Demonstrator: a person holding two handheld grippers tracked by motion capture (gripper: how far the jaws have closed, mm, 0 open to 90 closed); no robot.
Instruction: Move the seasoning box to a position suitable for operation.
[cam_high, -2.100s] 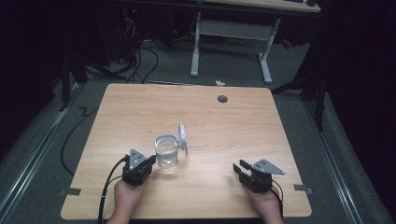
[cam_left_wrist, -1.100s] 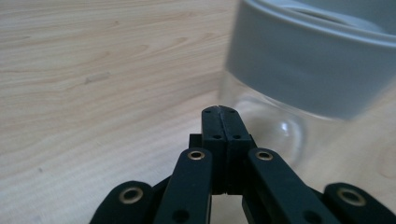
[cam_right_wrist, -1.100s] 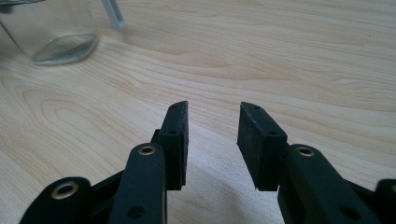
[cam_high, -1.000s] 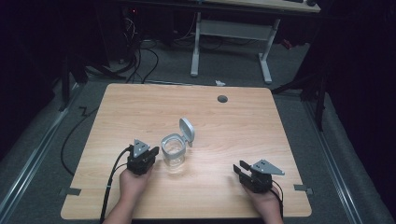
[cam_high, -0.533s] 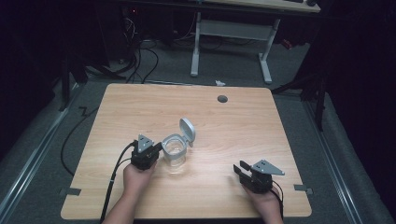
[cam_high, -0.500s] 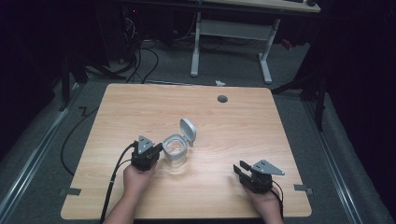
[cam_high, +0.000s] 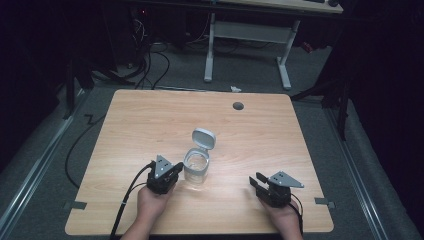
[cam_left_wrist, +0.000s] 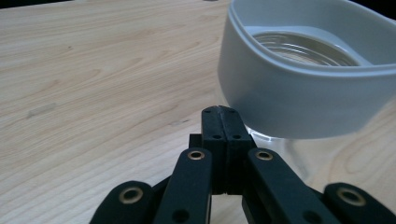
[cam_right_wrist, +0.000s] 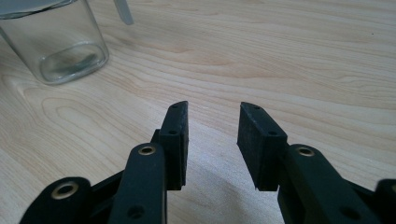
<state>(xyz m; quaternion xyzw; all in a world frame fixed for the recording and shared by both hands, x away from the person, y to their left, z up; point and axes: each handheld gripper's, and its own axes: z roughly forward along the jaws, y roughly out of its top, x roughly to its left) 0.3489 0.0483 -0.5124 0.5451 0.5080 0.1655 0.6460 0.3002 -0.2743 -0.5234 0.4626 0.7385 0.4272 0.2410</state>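
clear square glass jar (cam_high: 195, 169) | grey collar, hinged grey lid (cam_high: 203, 138) flipped open | upright | lower centre of frame, on bench

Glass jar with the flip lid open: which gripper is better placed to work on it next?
Left, probably. The left gripper, jaws shut, sits right beside the jar's grey collar. The right gripper, jaws open with nothing between them, rests apart from the jar on the table.
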